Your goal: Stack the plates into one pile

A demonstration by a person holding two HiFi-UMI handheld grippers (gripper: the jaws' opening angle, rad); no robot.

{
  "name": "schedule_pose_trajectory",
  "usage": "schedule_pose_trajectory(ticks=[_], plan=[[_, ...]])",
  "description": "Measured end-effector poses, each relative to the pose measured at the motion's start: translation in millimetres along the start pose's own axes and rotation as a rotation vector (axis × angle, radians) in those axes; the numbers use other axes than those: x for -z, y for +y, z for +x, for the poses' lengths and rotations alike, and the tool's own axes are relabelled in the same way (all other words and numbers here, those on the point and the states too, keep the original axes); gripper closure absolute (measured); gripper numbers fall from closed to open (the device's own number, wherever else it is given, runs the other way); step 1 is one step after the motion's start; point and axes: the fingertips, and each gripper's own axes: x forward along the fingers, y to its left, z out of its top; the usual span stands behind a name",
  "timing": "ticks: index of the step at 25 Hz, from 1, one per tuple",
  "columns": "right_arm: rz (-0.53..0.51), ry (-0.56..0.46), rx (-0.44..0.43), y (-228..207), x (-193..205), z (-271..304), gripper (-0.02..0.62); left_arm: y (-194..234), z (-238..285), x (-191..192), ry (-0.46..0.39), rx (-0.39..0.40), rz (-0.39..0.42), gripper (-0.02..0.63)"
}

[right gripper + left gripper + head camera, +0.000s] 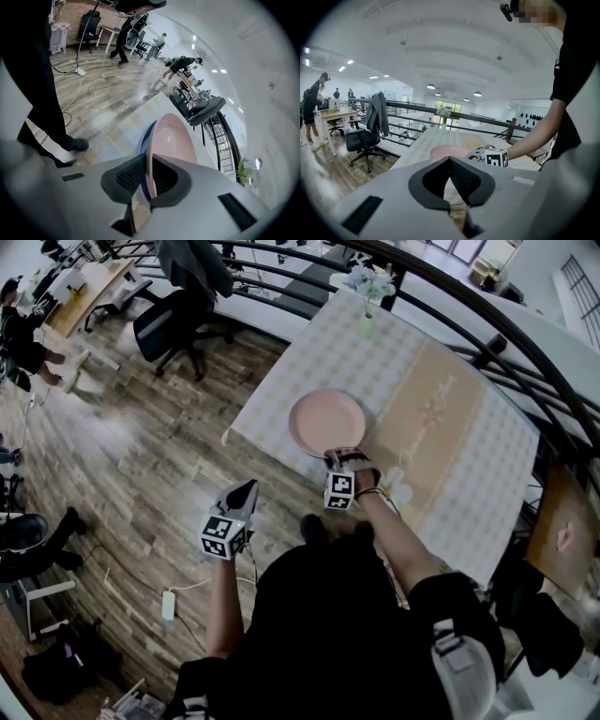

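Observation:
A pink plate (325, 421) lies on the checked tablecloth (441, 427) near the table's near-left corner. In the right gripper view the pink plate (171, 136) rests on a blue plate (143, 137), of which only the rim shows. My right gripper (341, 456) reaches over the pile's near rim. Its jaws straddle the pink rim (149, 164), and a thin gap shows beside the left pad, so it is open. My left gripper (248, 487) hangs left of the table over the wooden floor. Its tips (450, 160) meet, shut on nothing.
A vase of white flowers (368, 287) stands at the table's far corner. A beige runner (427, 413) crosses the cloth. A black railing (487, 343) curves behind the table. An office chair (173, 324) stands on the floor to the far left. A cable and power strip (169, 604) lie nearby.

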Motion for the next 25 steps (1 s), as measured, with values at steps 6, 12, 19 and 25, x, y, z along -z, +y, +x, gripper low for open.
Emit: schedule_pose_trajectory(ticks=[6,12,19,25], plan=[[0.064,-0.004,-0.02,-5.5,-0.9,-4.9,0.481,-5.1,3.6,-3.7,-0.002,0.013,0.0,0.606],[0.092,-0.024,-0.053,-5.7,1.7,-11.1,0.459,-16.1,9.2,-3.8,-0.005,0.024,0.002,0.606],[0.154,-0.02,-0.065,-3.1,20.1,-24.1,0.485,-29.3,13.4,-10.2,-0.015,0.014,0.003,0.606],[0.31,-0.008,-0.121,-8.3,54.4,-34.0,0.553,-48.4,18.2,-15.1,-0.026,0.0,0.004,0.606]])
